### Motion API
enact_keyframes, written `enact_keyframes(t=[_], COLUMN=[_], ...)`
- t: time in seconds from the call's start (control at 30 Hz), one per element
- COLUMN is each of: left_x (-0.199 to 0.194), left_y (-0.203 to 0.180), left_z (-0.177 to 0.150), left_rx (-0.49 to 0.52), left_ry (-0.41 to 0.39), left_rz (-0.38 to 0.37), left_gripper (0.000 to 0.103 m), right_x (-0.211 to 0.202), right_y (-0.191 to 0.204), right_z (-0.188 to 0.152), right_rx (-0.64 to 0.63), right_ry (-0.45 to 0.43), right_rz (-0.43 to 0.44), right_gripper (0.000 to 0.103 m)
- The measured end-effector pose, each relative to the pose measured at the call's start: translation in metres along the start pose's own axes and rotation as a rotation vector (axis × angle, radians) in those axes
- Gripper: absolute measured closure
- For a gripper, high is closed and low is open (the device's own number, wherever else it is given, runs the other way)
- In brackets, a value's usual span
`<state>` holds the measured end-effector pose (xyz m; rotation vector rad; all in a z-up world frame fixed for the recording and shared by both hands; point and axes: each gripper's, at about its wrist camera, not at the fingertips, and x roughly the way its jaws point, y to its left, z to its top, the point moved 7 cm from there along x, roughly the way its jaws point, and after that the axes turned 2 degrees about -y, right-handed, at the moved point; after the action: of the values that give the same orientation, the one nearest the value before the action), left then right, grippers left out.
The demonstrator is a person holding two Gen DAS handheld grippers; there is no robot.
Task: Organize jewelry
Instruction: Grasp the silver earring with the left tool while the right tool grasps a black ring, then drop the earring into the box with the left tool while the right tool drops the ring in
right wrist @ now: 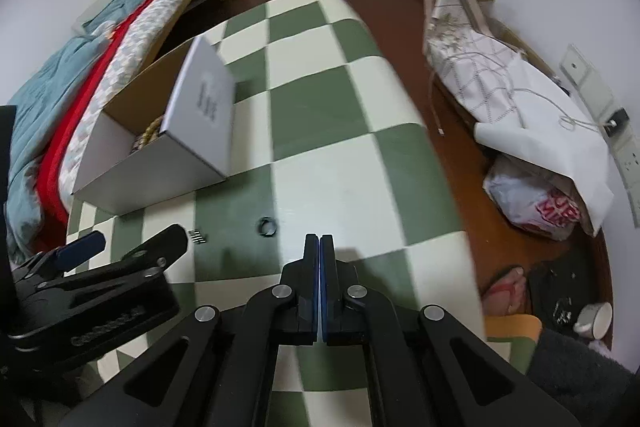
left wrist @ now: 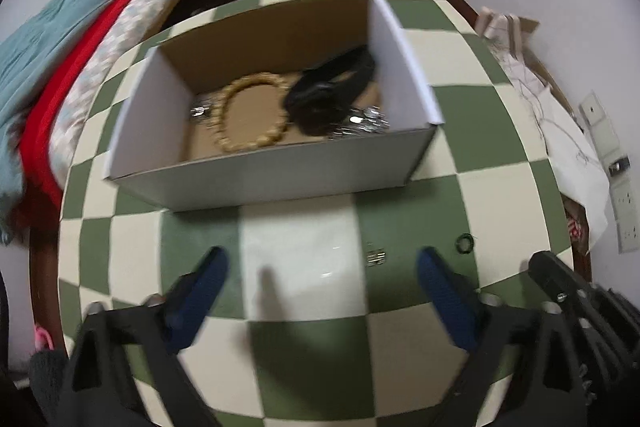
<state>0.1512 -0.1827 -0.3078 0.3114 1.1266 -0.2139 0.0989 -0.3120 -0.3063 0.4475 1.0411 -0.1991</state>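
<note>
Still outside box [left wrist: 272, 175]: ring [left wrist: 465, 242], clip [left wrist: 375, 257]. Left tongs [left wrist: 320, 291] apart, right tongs [right wrist: 320, 247] together, empty. Risk: flicking ring off counter [left wrist: 400, 347].

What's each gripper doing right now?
Left gripper: open, holding nothing.
Right gripper: closed, nothing visible between its pads.
</note>
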Motion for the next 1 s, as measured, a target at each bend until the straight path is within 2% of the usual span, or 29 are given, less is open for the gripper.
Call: enact_keyframes(t=[0.03, 0.07, 0.1, 0.13, 0.17, 0.3, 0.37, 0.43, 0.5, 0.63, 0.7, 0.77, 0.83, 0.9, 1.0], left_x=[0.004, 0.009, 0.012, 0.009, 0.01, 0.003, 0.0, -0.007, -0.012, -0.021, -0.023, -0.026, -0.03, -0.034, -0.046], left_y=[-0.002, -0.007, -0.009, -0.011, -0.012, -0.004, 0.007, 0.021, 0.033, 0.066, 0.078, 0.087, 0.093, 0.096, 0.099], left_z=[0.0, -0.002, -0.004, -0.002, -0.004, -0.006, -0.009, -0.014, -0.019, -0.023, -0.025, -0.028, -0.028, -0.027, -0.023], left_rx=[0.01, 0.023, 0.027, 0.025, 0.035, 0.043, 0.033, 0.017, 0.006, -0.017, -0.028, -0.039, -0.046, -0.054, -0.059], left_ry=[0.009, 0.022, 0.027, 0.0, 0.009, -0.008, -0.013, -0.021, -0.024, -0.037, -0.038, -0.04, -0.045, -0.05, -0.072], left_rz=[-0.004, -0.012, -0.029, -0.05, -0.051, -0.049, -0.048, -0.045, -0.037, -0.006, 0.006, 0.017, 0.022, 0.017, 0.003], left_gripper=[0.039, 0.062, 0.071, 0.09, 0.097, 0.097, 0.097, 0.097, 0.097, 0.097, 0.097, 0.097, 0.097, 0.097, 0.097], right_x=[-0.001, -0.002, -0.003, -0.004, -0.005, -0.008, -0.008, -0.005, -0.001, 0.011, 0.021, 0.032, 0.033, 0.035, 0.03], right_y=[-0.004, -0.007, -0.009, -0.011, -0.012, -0.012, -0.008, 0.001, 0.015, 0.044, 0.052, 0.057, 0.061, 0.064, 0.06], right_z=[0.001, 0.001, 0.002, 0.003, 0.005, 0.009, 0.011, 0.013, 0.014, 0.013, 0.009, 0.004, 0.002, 0.001, 0.004], right_rx=[0.006, 0.012, 0.018, 0.024, 0.027, 0.035, 0.036, 0.025, -0.002, -0.11, -0.162, -0.216, -0.268, -0.278, -0.224], right_ry=[-0.002, -0.003, -0.003, -0.005, -0.007, -0.016, -0.018, -0.014, -0.009, -0.008, 0.008, 0.005, -0.016, -0.015, -0.013], right_rz=[-0.012, -0.018, -0.018, -0.022, -0.025, -0.013, 0.004, 0.037, 0.067, 0.046, -0.008, -0.078, -0.127, -0.125, -0.082], right_gripper=[0.102, 0.102, 0.102, 0.102, 0.102, 0.1, 0.09, 0.059, 0.05, 0.05, 0.051, 0.056, 0.09, 0.09, 0.09])
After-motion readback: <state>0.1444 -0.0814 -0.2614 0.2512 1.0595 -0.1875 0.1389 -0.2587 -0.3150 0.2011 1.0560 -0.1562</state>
